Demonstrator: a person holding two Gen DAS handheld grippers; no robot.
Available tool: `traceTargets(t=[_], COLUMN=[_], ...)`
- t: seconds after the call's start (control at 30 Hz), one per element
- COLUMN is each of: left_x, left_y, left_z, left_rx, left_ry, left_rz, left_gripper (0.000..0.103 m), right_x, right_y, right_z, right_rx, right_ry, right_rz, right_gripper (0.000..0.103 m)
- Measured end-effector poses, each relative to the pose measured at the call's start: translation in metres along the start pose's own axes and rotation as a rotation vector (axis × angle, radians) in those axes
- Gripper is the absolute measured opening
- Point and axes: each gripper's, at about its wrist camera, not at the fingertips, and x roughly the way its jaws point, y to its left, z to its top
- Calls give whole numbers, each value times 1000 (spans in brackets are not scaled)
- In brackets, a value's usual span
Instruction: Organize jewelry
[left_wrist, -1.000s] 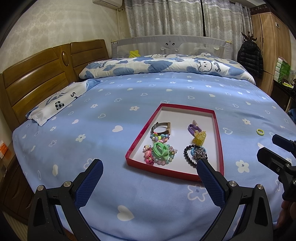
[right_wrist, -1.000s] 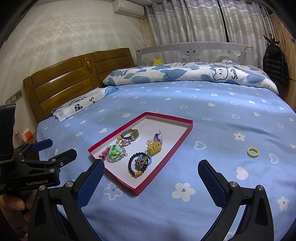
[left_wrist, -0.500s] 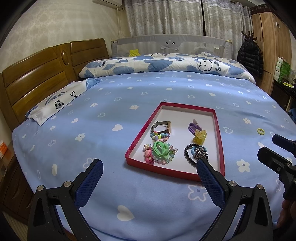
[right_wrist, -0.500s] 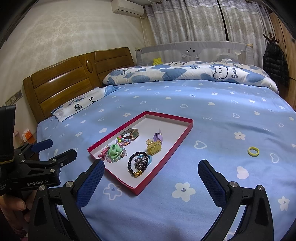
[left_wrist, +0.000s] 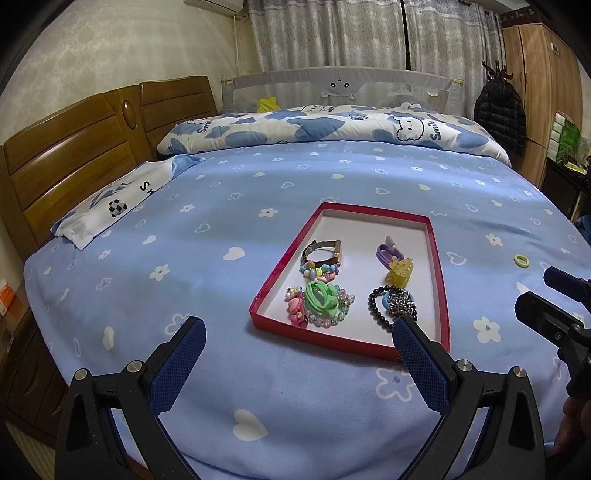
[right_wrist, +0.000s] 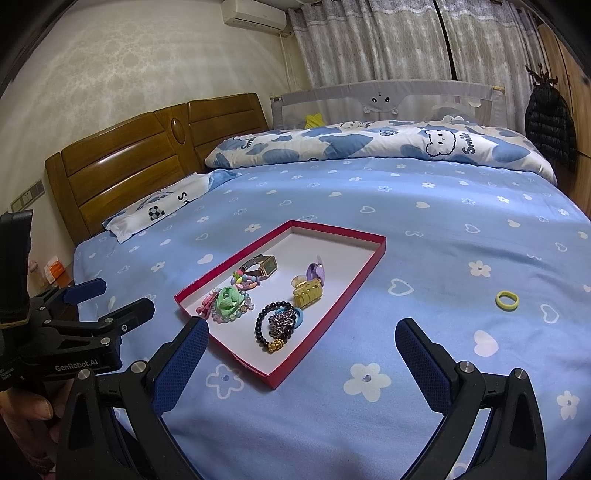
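In the left wrist view, your left gripper (left_wrist: 297, 338) hangs above the blue bedsheet (left_wrist: 184, 236) with its jaws wide and nothing between them. The red tray (left_wrist: 439, 280) sits in the middle of the frame, and the jewelry already lies inside it. At the right edge, well apart from the tray, you see the yellow hair ring (left_wrist: 521, 260) alone on the sheet. The right gripper (left_wrist: 554, 295) shows at the far right.

In the right wrist view, your right gripper (right_wrist: 301, 338) also has its jaws wide and holds nothing. The yellow hair ring (right_wrist: 507, 300) lies at the right of the frame, on the right of the tray (right_wrist: 354, 288). I judge it to be light, soft and elastic, and it lies flat, so the sheet can come up with it. Take hold across one side of the band, with one finger inside the loop.
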Motion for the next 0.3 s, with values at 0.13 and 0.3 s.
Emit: traceTargets(t=[0.13,0.3], left_x=[1,11], left_y=[0,1], left_z=[-1,-3], left_rx=[-7,-6], left_ry=[6,17], left_rz=[-4,-16], left_gripper=[102,102], right_x=[3,9], right_y=[2,-1], right_z=[0,-2], right_rx=[3,13], right_ry=[4,17], right_rz=[-1,1], right_gripper=[102,102])
